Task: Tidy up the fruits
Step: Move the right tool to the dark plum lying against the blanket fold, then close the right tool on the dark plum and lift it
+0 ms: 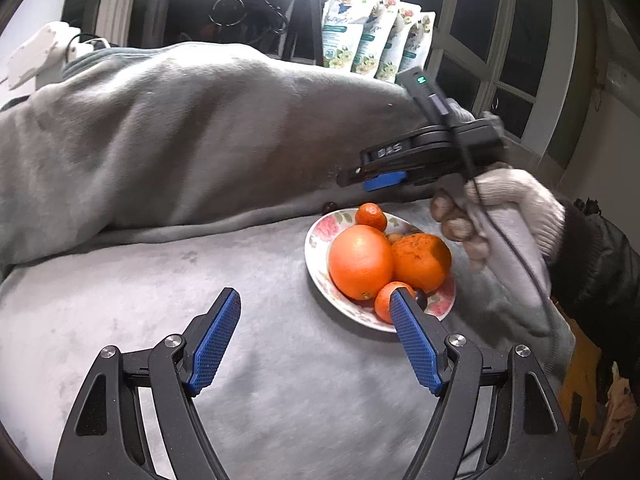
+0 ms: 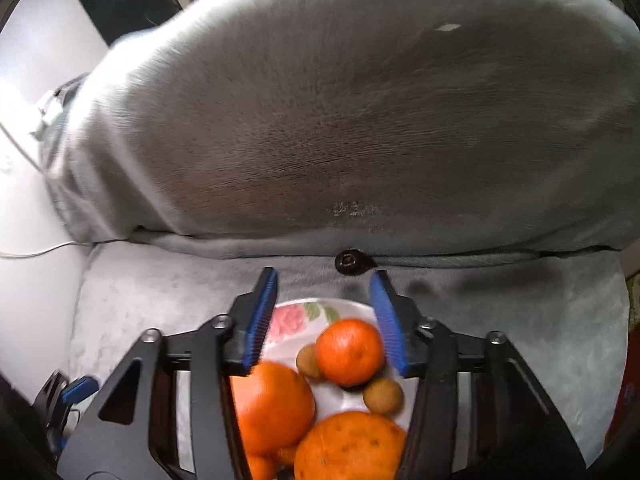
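A flowered white plate [image 1: 320, 232] sits on a grey blanket and holds a large smooth orange [image 1: 360, 262], a rougher orange [image 1: 422, 262], a small mandarin [image 1: 371, 217] at the back and another mandarin [image 1: 385, 300] at the front. My left gripper [image 1: 316, 300] is open and empty, just left of the plate. My right gripper [image 2: 324, 280] is open and empty, above the plate [image 2: 292, 316], over the small mandarin [image 2: 349, 351] and two small brown fruits [image 2: 383, 395]. A dark round fruit [image 2: 349, 262] lies on the blanket beyond the plate.
A big grey cushion [image 1: 180, 128] rises behind the plate. Flowered pouches [image 1: 376, 40] and a tripod [image 1: 304, 12] stand at a window behind it. A white wall and cable [image 2: 32, 200] are on the left in the right wrist view.
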### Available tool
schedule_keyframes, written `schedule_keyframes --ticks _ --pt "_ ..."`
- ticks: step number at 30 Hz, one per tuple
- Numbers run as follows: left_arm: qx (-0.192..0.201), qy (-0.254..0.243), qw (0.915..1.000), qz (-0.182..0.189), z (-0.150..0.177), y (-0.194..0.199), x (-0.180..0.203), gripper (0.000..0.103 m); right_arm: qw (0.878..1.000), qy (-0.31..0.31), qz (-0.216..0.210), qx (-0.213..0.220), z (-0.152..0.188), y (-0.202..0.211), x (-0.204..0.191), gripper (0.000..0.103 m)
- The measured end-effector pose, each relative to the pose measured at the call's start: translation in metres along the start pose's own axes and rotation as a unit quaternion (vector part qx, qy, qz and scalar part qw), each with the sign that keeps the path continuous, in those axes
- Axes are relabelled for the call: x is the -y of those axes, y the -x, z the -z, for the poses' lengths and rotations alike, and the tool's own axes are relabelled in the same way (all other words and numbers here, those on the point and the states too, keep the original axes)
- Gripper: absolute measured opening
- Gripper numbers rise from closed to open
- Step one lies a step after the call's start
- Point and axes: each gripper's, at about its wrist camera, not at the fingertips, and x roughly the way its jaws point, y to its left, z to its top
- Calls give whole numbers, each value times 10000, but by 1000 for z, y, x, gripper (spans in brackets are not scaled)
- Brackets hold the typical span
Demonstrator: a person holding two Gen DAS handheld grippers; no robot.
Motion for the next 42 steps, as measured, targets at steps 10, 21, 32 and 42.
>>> schedule_keyframes --ticks 10,21,32,42 --pt "129 222 9996 68 7 13 -20 77 9974 86 611 -375 -9 -41 -14 38" --pt "208 326 9991 174 11 15 -22 77 9908 320 998 -861 -14 -71 -29 38" --pt "250 385 9989 128 12 20 -29 77 9880 312 1215 -902 -16 -84 -33 11" --pt "226 391 9989 125 13 19 -30 77 9921 124 967 -785 -11 -72 -36 9"
